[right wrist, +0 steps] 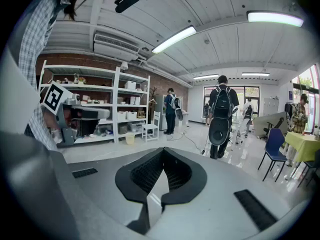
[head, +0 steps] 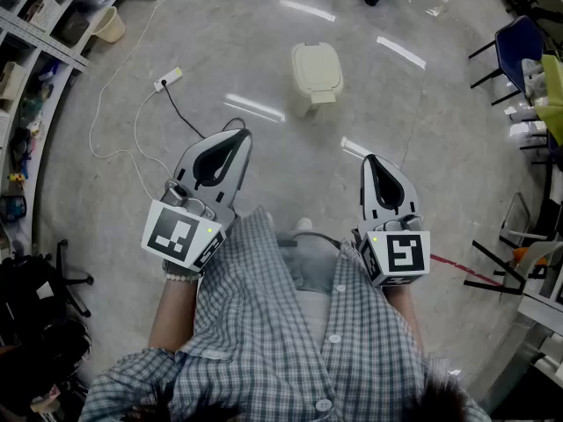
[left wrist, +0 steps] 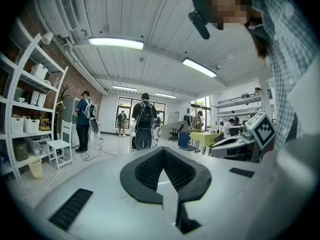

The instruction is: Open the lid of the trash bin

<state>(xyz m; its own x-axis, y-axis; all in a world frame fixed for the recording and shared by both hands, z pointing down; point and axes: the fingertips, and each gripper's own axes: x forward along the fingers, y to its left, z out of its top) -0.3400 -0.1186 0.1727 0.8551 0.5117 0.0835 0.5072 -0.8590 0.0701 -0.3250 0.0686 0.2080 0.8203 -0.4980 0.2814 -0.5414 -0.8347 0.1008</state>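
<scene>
The trash bin [head: 317, 76] is small and cream-coloured, and its lid lies flat and closed. It stands on the grey floor ahead of me, well beyond both grippers. My left gripper [head: 239, 135] is held at waist height, pointing forward, left of the bin and short of it. My right gripper [head: 369, 160] is held the same way on the right. Both are shut with nothing between the jaws. In the left gripper view the left gripper [left wrist: 162, 152] faces the room above the floor, and the bin is out of sight. The right gripper [right wrist: 162, 152] also misses the bin in its own view.
A white power strip [head: 169, 78] with a long cable lies on the floor to the left of the bin. Shelves [head: 35, 25] and a small bucket [head: 109, 25] line the left side. Chairs [head: 515, 47] stand at the right. A person with a backpack [right wrist: 221, 114] stands farther off.
</scene>
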